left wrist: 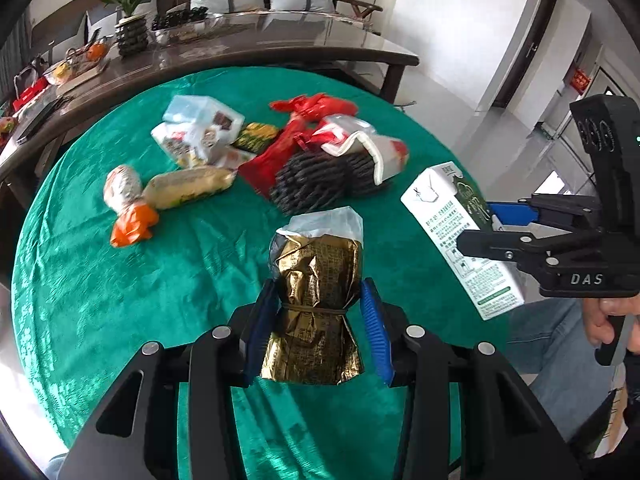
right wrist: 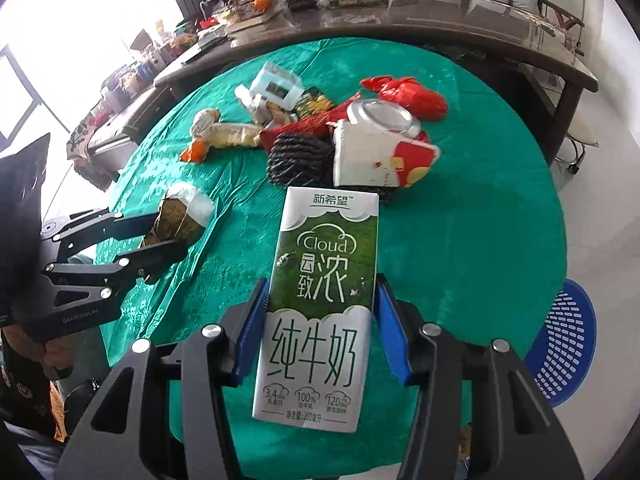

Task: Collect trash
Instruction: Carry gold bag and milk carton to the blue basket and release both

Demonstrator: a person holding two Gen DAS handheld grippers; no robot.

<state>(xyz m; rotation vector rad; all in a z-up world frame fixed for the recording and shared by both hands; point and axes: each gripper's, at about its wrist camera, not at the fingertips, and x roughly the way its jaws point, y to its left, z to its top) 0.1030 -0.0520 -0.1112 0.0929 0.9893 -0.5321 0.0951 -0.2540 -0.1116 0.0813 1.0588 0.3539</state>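
Crinkled glossy gold foil packet; smooth printed paperboard milk carton; shiny patterned green cloth covering the bench; beside it, perforated blue plastic basket.

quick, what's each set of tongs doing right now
Left tongs: closed on the gold foil packet.
Right tongs: closed on the milk carton.

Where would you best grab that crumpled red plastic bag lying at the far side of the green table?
Grip the crumpled red plastic bag at its knotted, bunched end, coming from above. That end probably gives two fingers something narrow to pinch, and it lies clear of the white paper cup crowding the bag's near side, so a top approach likely avoids bumping it.
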